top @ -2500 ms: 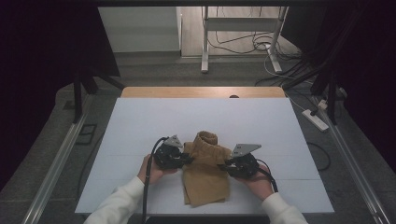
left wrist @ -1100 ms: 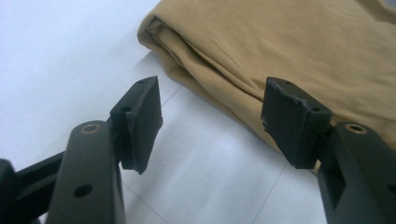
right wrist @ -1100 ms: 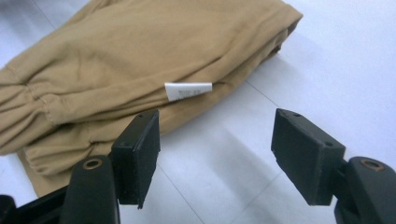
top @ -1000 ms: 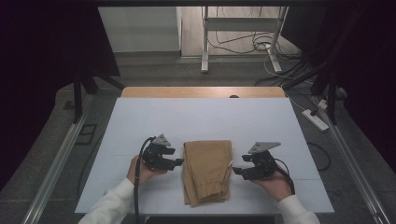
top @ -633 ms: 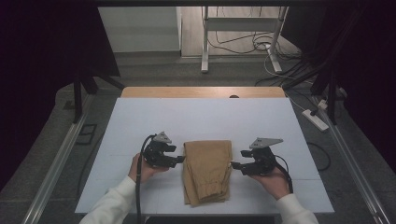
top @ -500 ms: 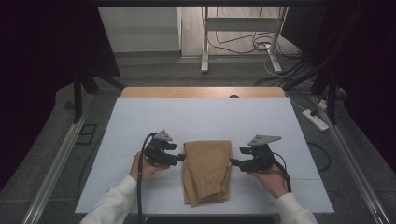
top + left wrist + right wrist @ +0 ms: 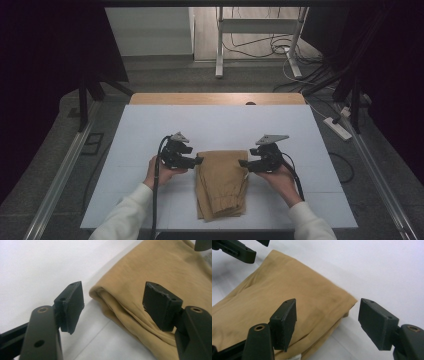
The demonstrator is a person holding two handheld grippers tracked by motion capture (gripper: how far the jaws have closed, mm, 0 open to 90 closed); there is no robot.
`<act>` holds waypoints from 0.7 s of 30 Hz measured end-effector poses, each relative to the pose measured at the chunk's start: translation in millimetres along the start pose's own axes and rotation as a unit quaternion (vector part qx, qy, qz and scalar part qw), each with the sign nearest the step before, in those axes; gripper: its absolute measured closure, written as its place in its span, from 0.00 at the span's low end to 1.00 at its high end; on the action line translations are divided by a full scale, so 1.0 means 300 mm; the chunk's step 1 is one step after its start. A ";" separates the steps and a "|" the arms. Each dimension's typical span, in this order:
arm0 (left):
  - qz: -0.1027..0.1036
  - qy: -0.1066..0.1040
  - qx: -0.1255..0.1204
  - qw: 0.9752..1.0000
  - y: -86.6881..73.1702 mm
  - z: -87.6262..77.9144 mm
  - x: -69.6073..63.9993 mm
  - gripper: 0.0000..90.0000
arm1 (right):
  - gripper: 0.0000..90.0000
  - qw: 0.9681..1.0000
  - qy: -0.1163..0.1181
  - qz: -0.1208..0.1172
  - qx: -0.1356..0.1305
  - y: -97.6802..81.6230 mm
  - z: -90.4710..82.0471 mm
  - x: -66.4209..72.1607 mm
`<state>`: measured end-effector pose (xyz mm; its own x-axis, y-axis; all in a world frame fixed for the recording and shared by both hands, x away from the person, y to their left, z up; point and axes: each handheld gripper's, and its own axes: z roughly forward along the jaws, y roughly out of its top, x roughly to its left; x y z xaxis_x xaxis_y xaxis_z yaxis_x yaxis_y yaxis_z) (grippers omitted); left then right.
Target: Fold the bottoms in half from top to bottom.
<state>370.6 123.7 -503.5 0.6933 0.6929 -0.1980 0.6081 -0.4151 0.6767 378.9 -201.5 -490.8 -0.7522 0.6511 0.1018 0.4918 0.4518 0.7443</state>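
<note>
A tan cloth (image 7: 222,182), folded into a flat oblong, lies on the white table (image 7: 145,130) near its front edge. My left gripper (image 7: 199,160) points at the cloth's far left corner. Its jaws have just been opening; in the left gripper view (image 7: 113,305) the folded corner (image 7: 105,293) lies between the pads, untouched. My right gripper (image 7: 242,163) is open at the far right corner. In the right gripper view (image 7: 327,320) the cloth (image 7: 287,287) reaches between its spread pads without contact.
A wooden strip (image 7: 215,98) borders the table's far edge. Metal rails (image 7: 62,170) run along both sides. On the floor beyond are cables (image 7: 260,47), a stand's legs (image 7: 219,45) and a power strip (image 7: 337,128). The person's white sleeves (image 7: 125,217) come in from the bottom.
The cloth, partly lifted 2.5 s ago, now lies flat. Over the last second both grippers have moved inward and farther up the table, to the cloth's far corners.
</note>
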 end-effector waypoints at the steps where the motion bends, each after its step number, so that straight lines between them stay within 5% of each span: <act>1: -0.003 0.000 -0.001 1.000 0.003 0.005 0.002 0.36 | 0.35 1.000 -0.001 0.000 -0.001 0.004 0.005 -0.003; 11: -0.014 -0.002 0.013 1.000 0.057 0.069 0.029 0.34 | 0.34 1.000 0.003 0.005 0.007 0.043 0.072 -0.030; 21: -0.021 -0.008 0.039 0.999 0.037 0.105 0.048 0.32 | 0.34 0.999 0.010 0.004 0.047 0.030 0.141 -0.046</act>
<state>399.6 110.3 -521.1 0.6731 0.7006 -0.2369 0.6639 -0.4312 0.6110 412.2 -180.5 -513.3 -0.7563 0.6426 0.1224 0.5362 0.5019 0.6787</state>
